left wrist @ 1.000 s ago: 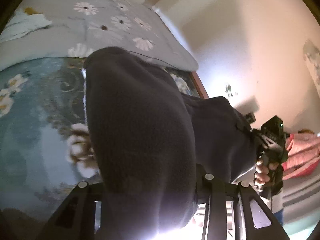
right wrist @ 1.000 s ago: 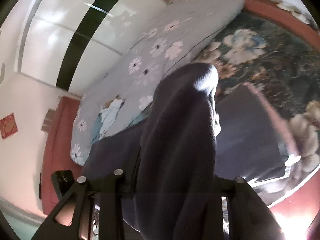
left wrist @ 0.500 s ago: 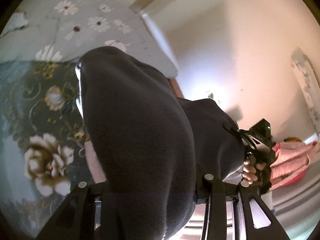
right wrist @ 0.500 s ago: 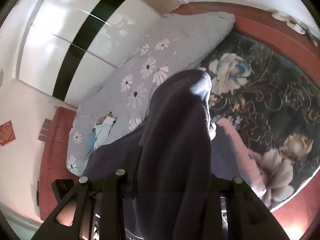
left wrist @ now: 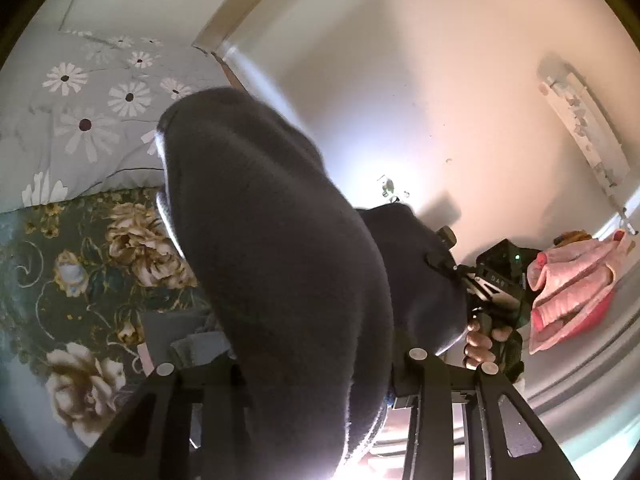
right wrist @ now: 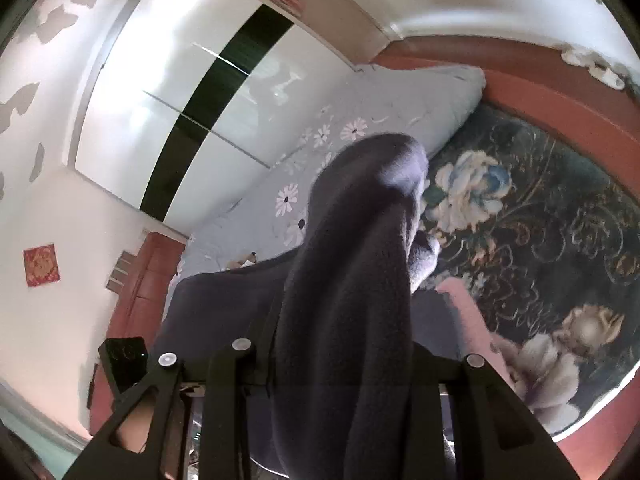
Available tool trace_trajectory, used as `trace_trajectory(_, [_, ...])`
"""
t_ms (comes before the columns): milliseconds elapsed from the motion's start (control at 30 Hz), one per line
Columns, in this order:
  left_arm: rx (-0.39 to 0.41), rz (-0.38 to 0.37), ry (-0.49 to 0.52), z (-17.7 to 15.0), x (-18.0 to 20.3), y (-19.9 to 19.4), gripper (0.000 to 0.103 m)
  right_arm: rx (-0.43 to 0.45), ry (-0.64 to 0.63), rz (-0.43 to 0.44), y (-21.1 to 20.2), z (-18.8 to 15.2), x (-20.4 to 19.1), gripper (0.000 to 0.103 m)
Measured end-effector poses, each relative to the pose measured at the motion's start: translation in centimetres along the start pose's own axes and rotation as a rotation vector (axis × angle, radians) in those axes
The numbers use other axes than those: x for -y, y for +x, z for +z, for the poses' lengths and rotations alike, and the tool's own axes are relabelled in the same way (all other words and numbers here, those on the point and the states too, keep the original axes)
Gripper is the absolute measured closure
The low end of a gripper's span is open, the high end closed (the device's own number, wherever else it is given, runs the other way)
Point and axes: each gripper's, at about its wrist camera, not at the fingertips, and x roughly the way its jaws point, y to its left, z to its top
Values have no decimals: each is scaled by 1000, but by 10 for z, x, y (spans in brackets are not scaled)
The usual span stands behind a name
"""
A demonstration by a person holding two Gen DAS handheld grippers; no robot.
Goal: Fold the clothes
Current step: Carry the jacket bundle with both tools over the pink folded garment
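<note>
Both grippers pinch the dark fleece garment [left wrist: 280, 280]: left gripper [left wrist: 316, 364], right gripper [right wrist: 340, 360]. It hangs stretched between them above the floral bed [right wrist: 540, 220], long axis gripper-to-gripper; bed lies ahead and below for laydown.

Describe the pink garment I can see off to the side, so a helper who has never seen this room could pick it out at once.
Start from the pale wall that fills the right of the left wrist view, and follow it down to its lower right. There, just beyond the right gripper, lies the pink garment, bunched in soft folds. It is the only pink, light thing there; the dark fleece garment beside it is near-black.
</note>
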Motion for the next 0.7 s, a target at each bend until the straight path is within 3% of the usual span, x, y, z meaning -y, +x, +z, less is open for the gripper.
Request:
trace_trajectory(100, [-23, 20, -49, -18, -25, 12, 62, -31, 29, -19, 17, -8, 21, 69])
trace_trajectory(300, [-150, 154, -177, -82, -110, 50, 61, -74, 90, -50, 44, -23, 59, 69])
trace_trajectory(400, [-151, 98, -270, -96, -138, 52, 59, -69, 125, -57, 49, -29, 72, 69])
trace_trajectory(533, [-152, 127, -249, -100, -137, 60, 53, -62, 172, -66, 56, -35, 89, 69])
trace_trajectory(700, [-181, 149, -308, -111, -152, 62, 46, -53, 231, -77, 65, -44, 110, 69])
